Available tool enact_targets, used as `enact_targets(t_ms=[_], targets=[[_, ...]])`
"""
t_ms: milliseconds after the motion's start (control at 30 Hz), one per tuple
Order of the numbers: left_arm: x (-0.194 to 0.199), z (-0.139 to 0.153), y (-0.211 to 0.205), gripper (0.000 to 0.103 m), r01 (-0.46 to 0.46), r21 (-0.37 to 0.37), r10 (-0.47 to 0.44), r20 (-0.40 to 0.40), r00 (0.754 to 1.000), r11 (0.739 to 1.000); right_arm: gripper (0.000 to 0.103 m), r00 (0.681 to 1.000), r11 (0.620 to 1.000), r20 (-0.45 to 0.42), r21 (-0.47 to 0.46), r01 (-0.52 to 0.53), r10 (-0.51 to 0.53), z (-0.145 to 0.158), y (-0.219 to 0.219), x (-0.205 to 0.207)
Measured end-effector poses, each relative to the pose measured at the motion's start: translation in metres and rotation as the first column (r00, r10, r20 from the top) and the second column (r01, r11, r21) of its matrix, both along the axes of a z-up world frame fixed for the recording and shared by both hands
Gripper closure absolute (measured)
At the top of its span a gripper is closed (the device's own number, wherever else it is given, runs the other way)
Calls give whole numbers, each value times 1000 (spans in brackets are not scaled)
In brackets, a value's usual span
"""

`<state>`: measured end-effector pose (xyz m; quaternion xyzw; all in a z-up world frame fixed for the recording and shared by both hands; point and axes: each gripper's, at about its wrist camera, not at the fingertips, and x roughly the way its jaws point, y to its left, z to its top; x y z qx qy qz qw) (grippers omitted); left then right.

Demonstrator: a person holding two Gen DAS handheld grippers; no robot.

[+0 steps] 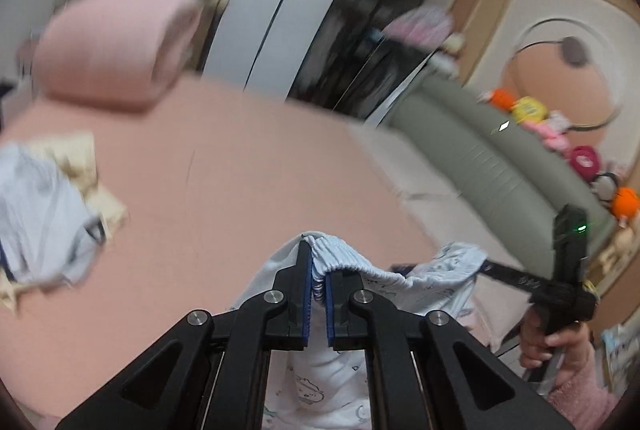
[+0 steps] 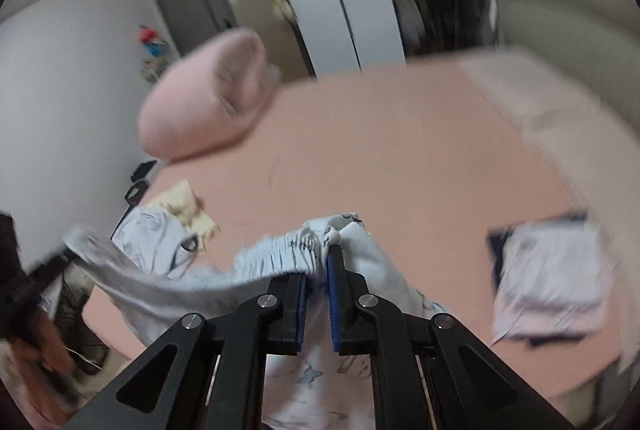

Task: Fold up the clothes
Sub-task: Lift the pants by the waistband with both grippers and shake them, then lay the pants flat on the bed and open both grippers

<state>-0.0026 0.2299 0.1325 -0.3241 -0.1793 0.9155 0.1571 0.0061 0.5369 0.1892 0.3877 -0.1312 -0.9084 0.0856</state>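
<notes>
Tongs of both hands clench one pale blue printed garment with a gathered elastic waistband [image 1: 340, 258]: left tongs [image 1: 318, 270] and right tongs [image 2: 320, 270] pinch the waistband, stretched above the pink bed [image 1: 240, 170].

Black gripper [image 1: 316, 266] linkages, silver pivot screws, blue ribbed pads [image 1: 307, 294] (toothed edges), fuzzy pink sleeve [image 1: 580, 390]

Pale-blue printed pants [image 1: 384, 270], waistband stretched taut

Dim, motion-blurred bkgd, fisheye edges
</notes>
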Motion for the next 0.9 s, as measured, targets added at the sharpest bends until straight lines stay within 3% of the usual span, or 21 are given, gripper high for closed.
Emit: enact_targets(t_ms=[100,167,233,300,367,433,500,567,633,700,800,833,900], targets=[[-32,27,5,99,-11,-31,9,-59,998,999,96,999,998,-44,-56,8,-11,15,5,-28],[-30,78,9,99,-19,-61,6,-201,980,998,96,987,995,-157,-98,10,-26,50,6,-39],[-22,125,13,99,-34,-91,1,-338,941,995,96,949,992,-311,-124,16,-55,97,8,-38],[-7,145,14,99,-40,-109,-6,-397,918,993,96,891,989,-444,-143,33,-94,131,12,-26],[7,154,16,99,-44,-124,-14,-428,904,991,95,857,985,-501,-167,41,-120,142,14,-13],[16,131,22,99,-32,-150,-29,-386,922,988,95,873,986,-469,-151,71,-135,125,9,-5],[12,89,27,99,-29,-192,-30,-295,955,981,95,905,989,-403,-107,99,-134,87,2,0],[-3,31,27,99,-5,-203,-25,-149,989,979,95,958,992,-257,-45,121,-128,18,-4,-2],[-17,-43,27,99,26,-203,-23,21,1000,979,95,990,990,-39,-36,136,-137,-69,-3,-11],[-27,-114,26,99,44,-226,-3,179,984,973,95,978,990,163,-22,137,-131,-150,-5,-19],[-31,-197,29,99,77,-280,33,369,929,957,95,904,995,417,18,99,-98,-254,-12,-27],[-27,-206,31,99,83,-297,38,381,924,951,97,903,996,420,27,90,-93,-266,-16,-23],[-21,-220,34,98,87,-319,51,400,915,944,97,927,995,365,79,65,-90,-256,-24,-19]])
